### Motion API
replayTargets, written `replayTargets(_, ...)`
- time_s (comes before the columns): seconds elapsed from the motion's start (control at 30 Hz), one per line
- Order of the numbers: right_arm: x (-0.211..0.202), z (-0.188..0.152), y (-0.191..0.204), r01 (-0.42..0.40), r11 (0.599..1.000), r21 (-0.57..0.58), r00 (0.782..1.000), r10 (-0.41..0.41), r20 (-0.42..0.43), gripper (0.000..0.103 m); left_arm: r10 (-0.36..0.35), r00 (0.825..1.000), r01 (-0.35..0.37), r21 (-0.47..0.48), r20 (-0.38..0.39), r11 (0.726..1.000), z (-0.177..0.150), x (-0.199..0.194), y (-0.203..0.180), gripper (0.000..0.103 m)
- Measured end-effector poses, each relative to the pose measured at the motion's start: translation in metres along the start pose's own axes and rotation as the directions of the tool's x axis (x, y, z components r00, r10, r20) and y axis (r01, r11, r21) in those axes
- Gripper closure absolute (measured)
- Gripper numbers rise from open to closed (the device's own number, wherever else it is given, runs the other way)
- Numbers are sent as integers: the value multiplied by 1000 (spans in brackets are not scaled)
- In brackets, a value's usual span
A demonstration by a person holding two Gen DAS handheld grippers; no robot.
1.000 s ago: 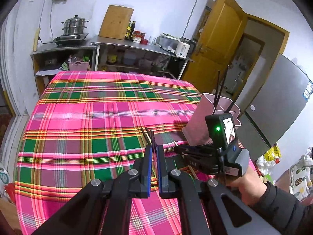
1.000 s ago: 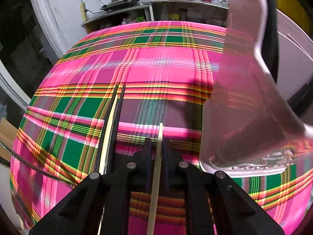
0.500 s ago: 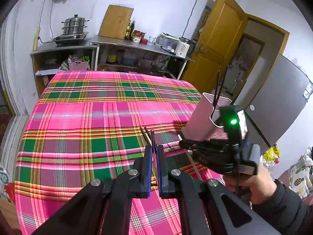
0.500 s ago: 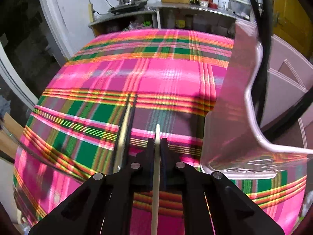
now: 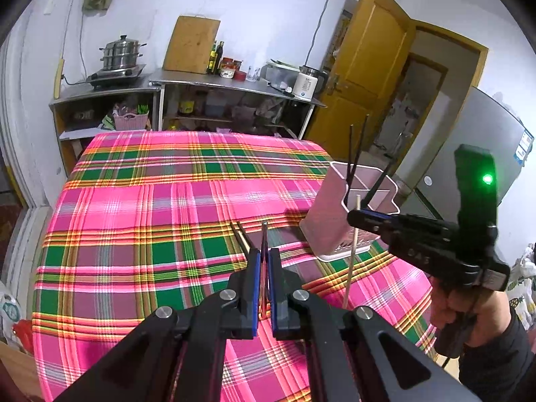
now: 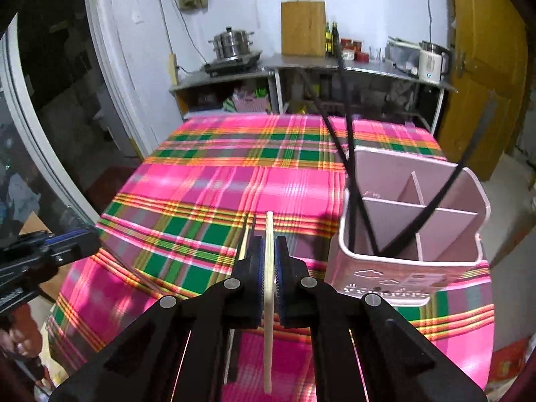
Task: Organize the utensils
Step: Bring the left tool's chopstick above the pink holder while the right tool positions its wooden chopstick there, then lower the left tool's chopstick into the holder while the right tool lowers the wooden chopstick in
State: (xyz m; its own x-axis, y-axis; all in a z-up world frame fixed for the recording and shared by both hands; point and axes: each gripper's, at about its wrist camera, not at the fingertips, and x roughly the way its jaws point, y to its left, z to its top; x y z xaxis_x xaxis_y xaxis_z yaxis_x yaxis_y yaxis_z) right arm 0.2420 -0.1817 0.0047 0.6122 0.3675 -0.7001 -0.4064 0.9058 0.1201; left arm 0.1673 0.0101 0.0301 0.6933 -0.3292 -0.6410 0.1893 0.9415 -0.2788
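The right gripper (image 6: 268,261) has its jaws clamped on one pale wooden chopstick (image 6: 269,305), held above the counter's (image 5: 134,221) right edge, just beside the pink divided utensil holder (image 6: 415,268). Three black chopsticks (image 6: 348,181) stand tilted in the holder. The left gripper (image 5: 264,274) grips one reddish chopstick (image 5: 264,251). More chopsticks (image 5: 242,238) lie mid-counter on the plaid cloth; their number is unclear.

In the right wrist view the divided holder (image 6: 415,234) stands on the counter (image 6: 207,181) at about 3 o'clock. Three chopsticks (image 6: 348,154) lean in its near-left compartment. At 6 o'clock, the right hand-held gripper (image 6: 268,261) pinches one chopstick (image 6: 268,301); the left hand-held gripper (image 6: 67,244) is at 9 o'clock. Loose chopsticks (image 6: 246,234) lie just left of centre.
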Motion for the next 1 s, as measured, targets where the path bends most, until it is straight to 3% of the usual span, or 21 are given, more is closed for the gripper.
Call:
replayTargets(0.43, -59, -4, -12, 4, 1000, 25, 995, -7, 103, 97, -26, 999, 22, 91, 37, 996, 24, -15, -43, 99)
replayTargets(1.0, -107, 17, -59, 63, 993, 101, 976, -83, 202, 97, -160, 987, 155, 141, 24, 978, 87, 18, -108, 99)
